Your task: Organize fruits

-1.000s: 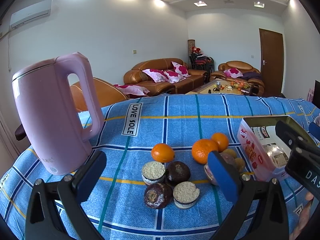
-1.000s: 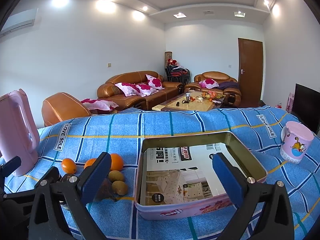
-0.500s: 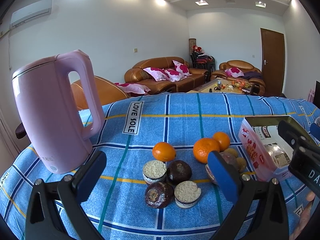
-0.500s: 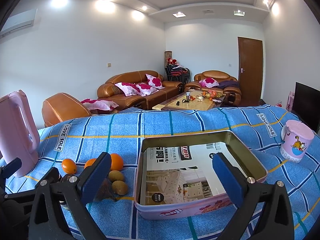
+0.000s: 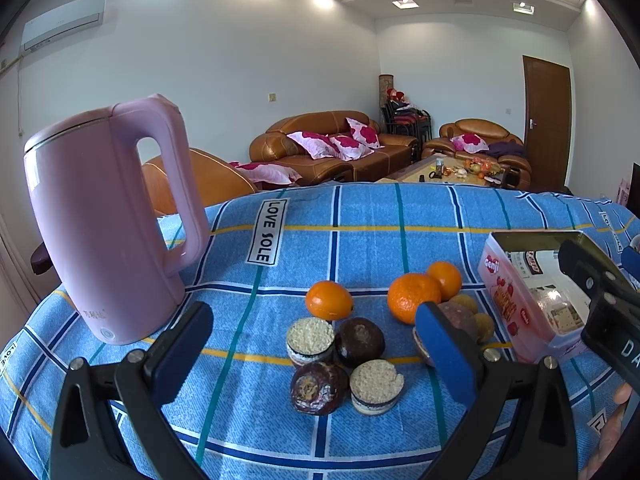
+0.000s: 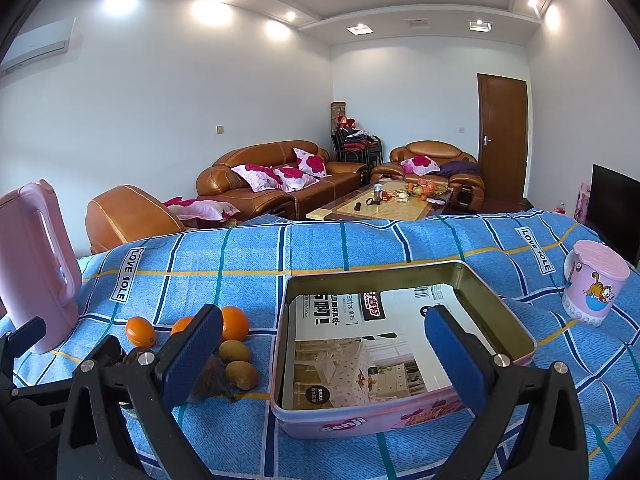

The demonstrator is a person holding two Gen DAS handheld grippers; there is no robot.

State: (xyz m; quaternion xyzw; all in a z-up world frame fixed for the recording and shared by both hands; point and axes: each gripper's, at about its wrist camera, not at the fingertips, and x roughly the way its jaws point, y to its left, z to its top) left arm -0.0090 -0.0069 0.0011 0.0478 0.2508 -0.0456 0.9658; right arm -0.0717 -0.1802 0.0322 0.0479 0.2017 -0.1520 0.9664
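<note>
Blue plaid cloth [image 5: 360, 208], lounge behind | fruits [image 5: 414, 298] clustered just left of pink tin [image 6: 400, 420], which looks fruitless | my left gripper [image 5: 314, 350] spread over cluster, nothing pinched | right gripper [image 6: 324, 354] spread above tin, likely staged to receive | kettle [image 5: 104, 216] far left of tin

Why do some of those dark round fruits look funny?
Two of the dark fruits are whole, but two are cut open, their pale insides facing up. Nothing is spilled, and the pink tin holds no fruit, only a printed paper.
</note>
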